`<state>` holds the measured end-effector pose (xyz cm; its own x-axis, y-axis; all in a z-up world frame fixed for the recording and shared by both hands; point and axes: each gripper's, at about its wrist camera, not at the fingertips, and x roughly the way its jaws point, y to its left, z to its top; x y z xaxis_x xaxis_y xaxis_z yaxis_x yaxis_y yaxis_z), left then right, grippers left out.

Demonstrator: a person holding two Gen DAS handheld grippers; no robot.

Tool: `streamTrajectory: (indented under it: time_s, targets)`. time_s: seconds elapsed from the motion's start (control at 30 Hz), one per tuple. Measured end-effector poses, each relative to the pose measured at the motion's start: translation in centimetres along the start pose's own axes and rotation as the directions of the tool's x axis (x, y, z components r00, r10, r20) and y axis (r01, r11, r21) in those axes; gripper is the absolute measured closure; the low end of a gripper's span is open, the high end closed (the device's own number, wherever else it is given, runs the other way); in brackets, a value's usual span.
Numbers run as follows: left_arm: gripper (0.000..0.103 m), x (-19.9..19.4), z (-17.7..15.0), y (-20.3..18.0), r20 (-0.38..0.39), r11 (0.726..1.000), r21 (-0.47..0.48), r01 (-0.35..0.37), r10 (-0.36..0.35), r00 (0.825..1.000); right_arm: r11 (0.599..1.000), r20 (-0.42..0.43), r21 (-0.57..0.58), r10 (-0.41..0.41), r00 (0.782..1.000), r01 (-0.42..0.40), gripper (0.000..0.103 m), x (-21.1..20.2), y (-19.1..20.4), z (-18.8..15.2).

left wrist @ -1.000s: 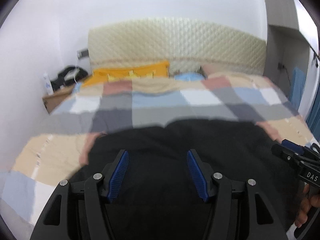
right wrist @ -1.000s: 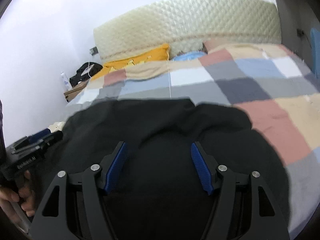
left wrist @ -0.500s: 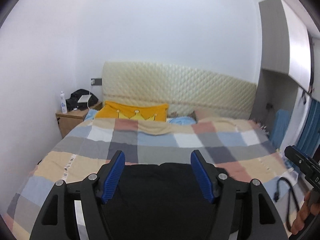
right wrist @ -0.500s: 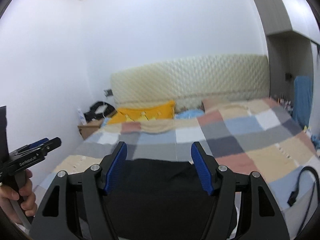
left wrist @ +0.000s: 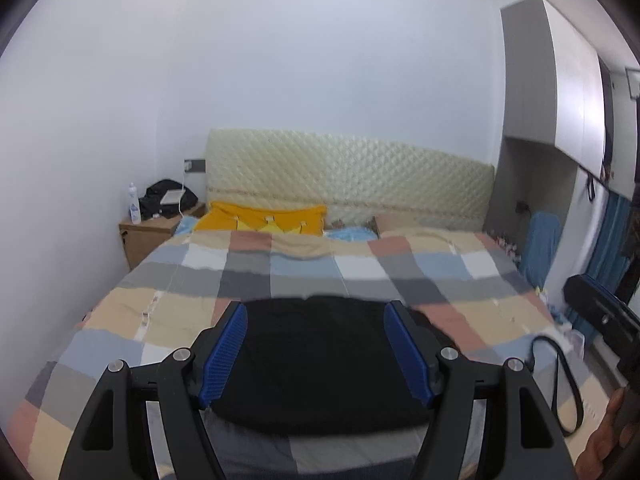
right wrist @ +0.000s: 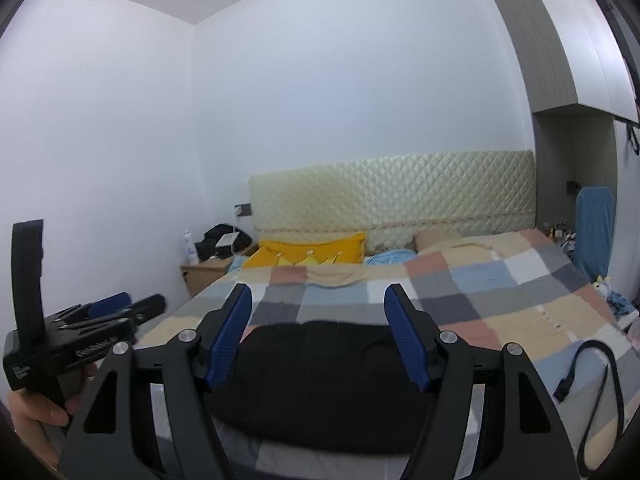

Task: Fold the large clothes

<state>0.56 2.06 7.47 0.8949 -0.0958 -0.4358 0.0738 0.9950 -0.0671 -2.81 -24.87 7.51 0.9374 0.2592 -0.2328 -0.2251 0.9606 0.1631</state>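
The fingers (left wrist: 224, 354) of the left gripper (left wrist: 316, 354) are spread wide with nothing between them, and the right gripper (right wrist: 318, 336) is just as wide apart and empty. Both are held above the near end of the bed (left wrist: 168, 320). The black garment (left wrist: 320, 364) lies folded in a compact block on the checked blanket (right wrist: 520, 304), near the foot edge. A black strap (right wrist: 600, 380) curls on the blanket to its right. A yellow pillow (right wrist: 312, 254) sits far back by the headboard (right wrist: 396, 196).
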Motion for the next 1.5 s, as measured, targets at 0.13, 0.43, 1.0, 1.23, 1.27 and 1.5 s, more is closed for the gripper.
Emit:
streamTrajectory:
  time_s: [0.13, 0.43, 1.0, 1.23, 1.27, 1.5]
  targets:
    - [0.033, 0.0, -2.0, -0.4, -0.047, 1.0, -0.003, 0.015, -0.015, 0.999, 1.0, -0.059, -0.017, 0.002, 0.998, -0.003, 0.034, 0.1, 0.7, -2.7]
    - [0.033, 0.7, -6.0, 0.1, -0.119, 0.999, 0.008, -0.033, 0.034, 0.992, 0.996, -0.154, 0.027, -0.079, 0.985, 0.084, 0.034, -0.3, -2.1, -7.6]
    - [0.033, 4.3, -10.7, 2.5, -0.263, 0.998, -0.018, -0.066, 0.059, 0.963, 0.984, -0.274, 0.067, -0.138, 0.952, 0.162, 0.033, 1.3, -4.6, -12.4]
    - [0.033, 4.8, -10.8, 2.4, -0.274, 0.998, -0.015, -0.062, 0.055, 0.96, 0.984, -0.274, 0.054, -0.152, 0.95, 0.172, 0.031, 1.5, -4.3, -12.3]
    - [0.033, 4.9, -10.8, 2.4, -0.276, 0.998, -0.014, -0.06, 0.054, 0.96, 0.983, -0.274, 0.052, -0.156, 0.949, 0.177, 0.03, 1.5, -4.3, -12.3]
    - [0.033, 5.0, -10.7, 2.5, -0.275, 0.998, -0.014, -0.063, 0.057, 0.96, 0.98, -0.267, 0.034, -0.178, 0.947, 0.194, 0.022, 1.6, -4.1, -12.4]
